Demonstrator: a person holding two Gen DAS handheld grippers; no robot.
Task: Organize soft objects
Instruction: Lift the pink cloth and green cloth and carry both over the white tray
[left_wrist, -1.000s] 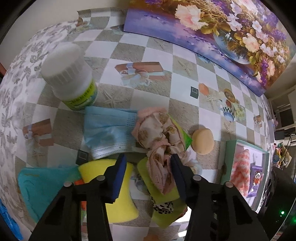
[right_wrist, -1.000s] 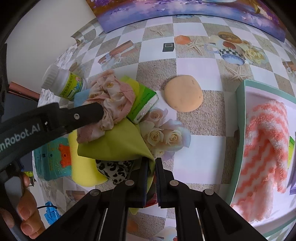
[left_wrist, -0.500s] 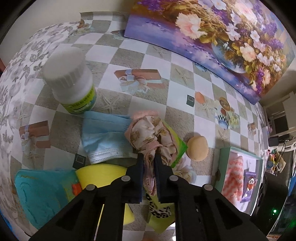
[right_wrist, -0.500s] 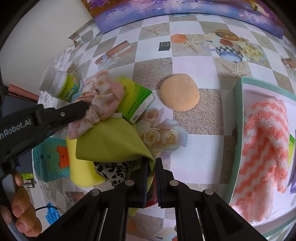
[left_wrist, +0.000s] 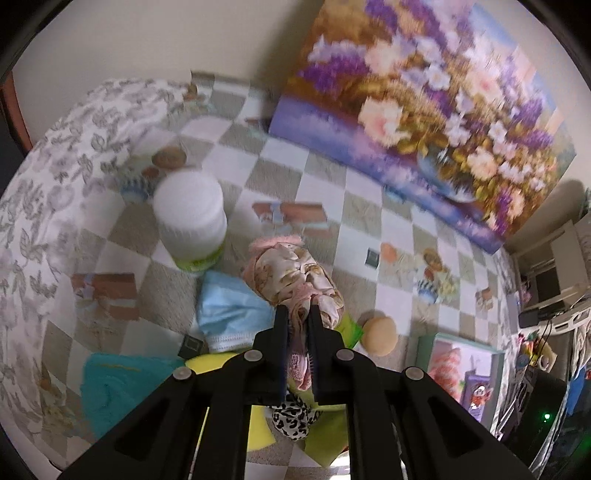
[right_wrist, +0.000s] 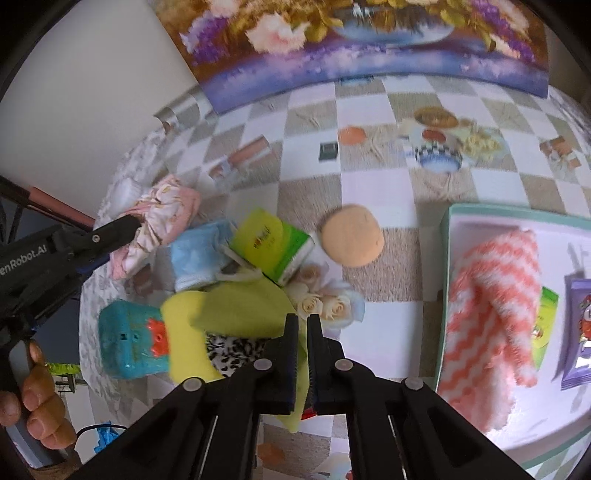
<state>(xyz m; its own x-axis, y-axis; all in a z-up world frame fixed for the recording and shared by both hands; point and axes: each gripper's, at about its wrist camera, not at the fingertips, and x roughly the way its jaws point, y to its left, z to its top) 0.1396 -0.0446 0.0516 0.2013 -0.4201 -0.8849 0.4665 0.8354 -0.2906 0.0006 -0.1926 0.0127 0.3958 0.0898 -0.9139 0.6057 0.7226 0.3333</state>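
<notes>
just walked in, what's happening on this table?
A person with two handheld grippers is sorting a pile of soft items. The left gripper is shut on a pink floral cloth and holds it raised above the pile. The right gripper is shut on a yellow-green cloth draped over the yellow sponge. A blue face mask, a tissue pack and a round orange puff lie on the tablecloth. The tray at right holds a pink striped towel.
</notes>
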